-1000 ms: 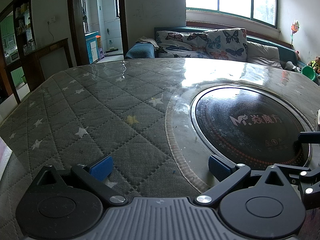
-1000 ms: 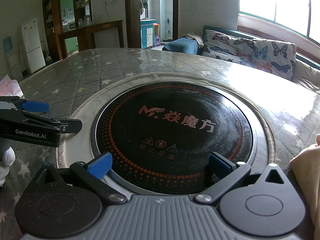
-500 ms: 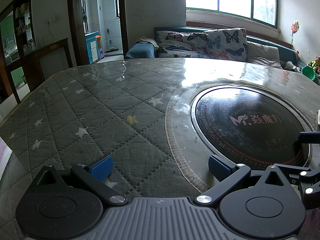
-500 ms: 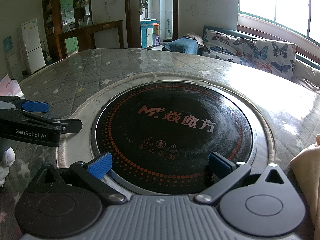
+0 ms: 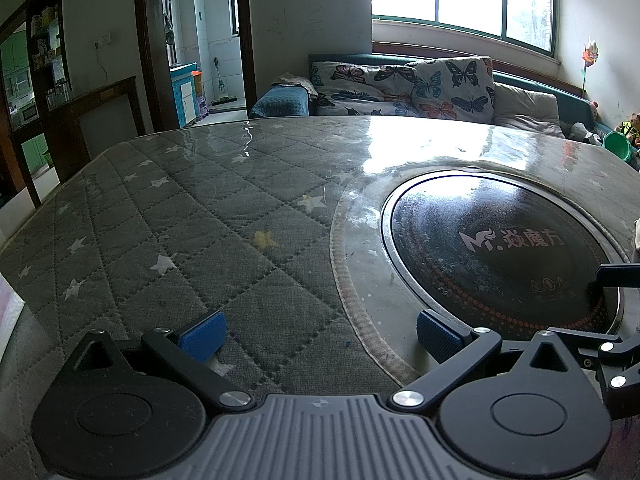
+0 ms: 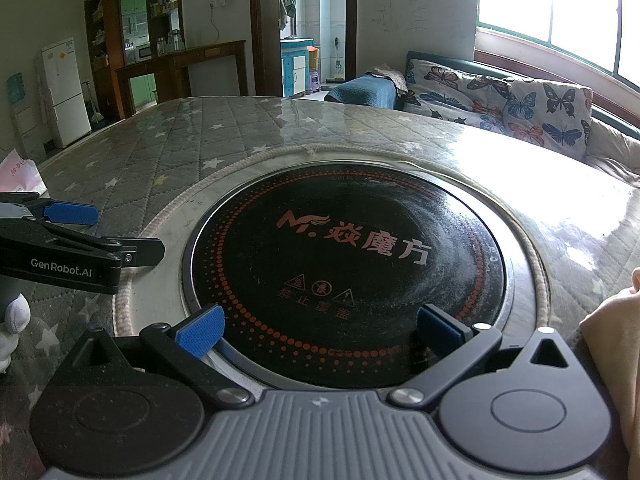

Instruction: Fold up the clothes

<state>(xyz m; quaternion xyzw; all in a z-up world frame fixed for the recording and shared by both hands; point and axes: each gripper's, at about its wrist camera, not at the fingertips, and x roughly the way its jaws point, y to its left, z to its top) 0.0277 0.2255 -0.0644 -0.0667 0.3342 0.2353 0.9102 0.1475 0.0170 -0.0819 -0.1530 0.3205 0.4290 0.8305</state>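
We hold the left hand-held gripper [image 5: 318, 332] spread wide over the grey star-quilted counter [image 5: 168, 220], gripping nothing. Our right hand-held gripper [image 6: 318, 328] gapes just as wide above the round black glass cooktop [image 6: 348, 256]. A pale peach cloth [image 6: 612, 324] lies at its 3 o'clock, at the frame's edge.

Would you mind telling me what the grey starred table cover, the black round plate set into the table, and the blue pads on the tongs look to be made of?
Table cover: quilted fabric, shown by diamond stitching and woven texture, apparently under a clear glossy sheet that mirrors the window. Round plate: probably smooth black glass or ceramic, glossy with printed markings and a metal-looking rim. Pads: likely rubber or plastic, matte blue with fine ribbing.
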